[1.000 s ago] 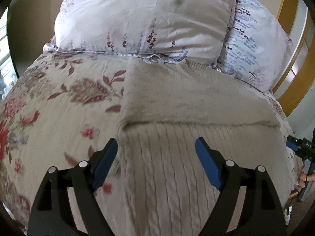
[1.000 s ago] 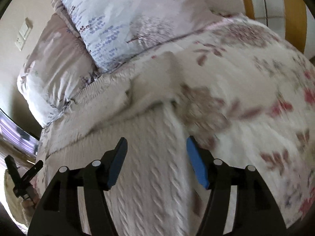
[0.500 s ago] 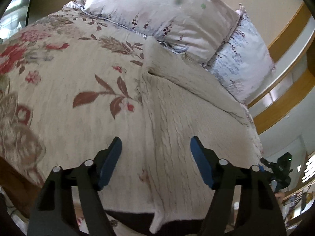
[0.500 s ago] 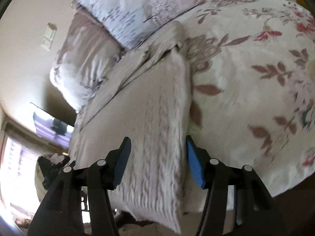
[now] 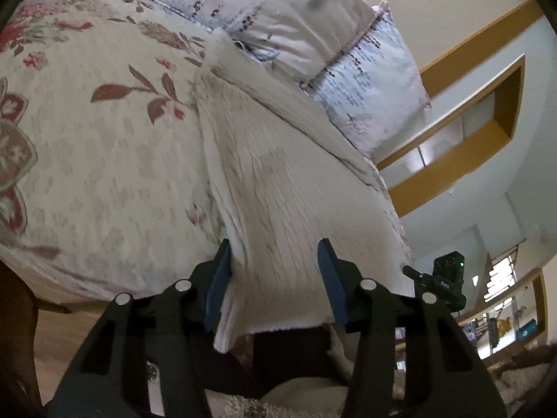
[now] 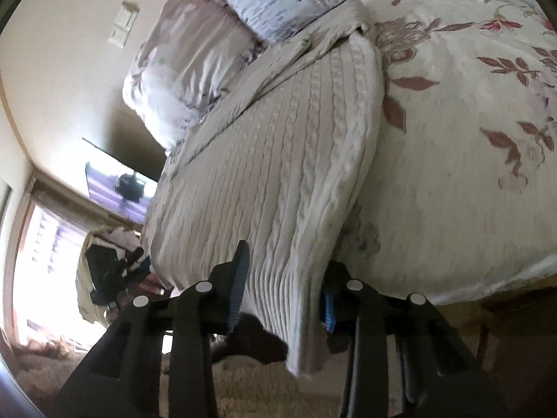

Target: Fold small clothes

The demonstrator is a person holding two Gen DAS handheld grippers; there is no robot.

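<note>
Both grippers are at the hem now. My left gripper [image 5: 275, 278] has just been closing, jaws about halfway in, with the near left corner of the cream cable-knit sweater [image 5: 278, 181] between them; one blue pad is against the side edge, the other stands clear, so no grip yet. My right gripper [image 6: 285, 285] has been closing too, narrower, straddling the right hem corner; I can't tell if the far pad bites, the knit hides it. That sweater lies flat on the floral bedspread [image 5: 87, 146], hem hanging off the bed's edge, collar up by the pillows [image 5: 278, 7]. I reckon the trick is to pinch both layers deep, close evenly on both sides, then lift together so the fold lands square.
</note>
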